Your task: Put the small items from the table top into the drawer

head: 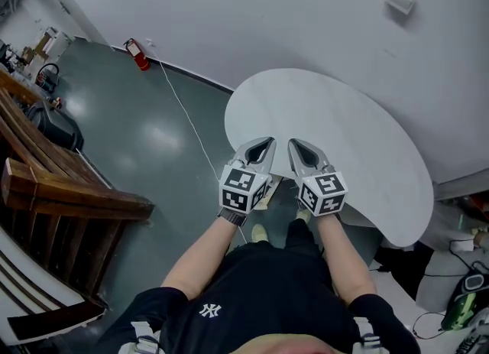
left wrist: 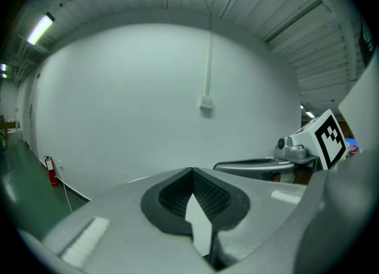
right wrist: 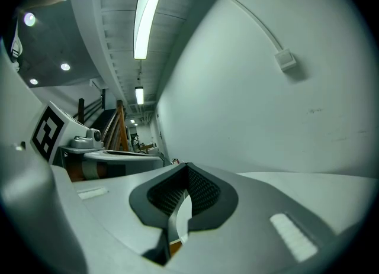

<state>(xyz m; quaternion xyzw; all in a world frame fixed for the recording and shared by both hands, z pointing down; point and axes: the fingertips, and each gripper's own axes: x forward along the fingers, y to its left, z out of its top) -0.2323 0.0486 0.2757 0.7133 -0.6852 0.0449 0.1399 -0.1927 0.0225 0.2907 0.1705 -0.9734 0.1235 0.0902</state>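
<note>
While no small items or drawer are showing in any view, left gripper (head: 267,143) and right gripper (head: 295,144) are hovering over the near edge of the white table (head: 351,115), both pinched closed on nothing. Risk: reaching in blind with closed jaws and knocking items off.

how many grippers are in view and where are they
2. The left gripper is over the table's near edge, claw shut and empty. The right gripper is close beside it on its right, claw shut too. No more seem hidden.
</note>
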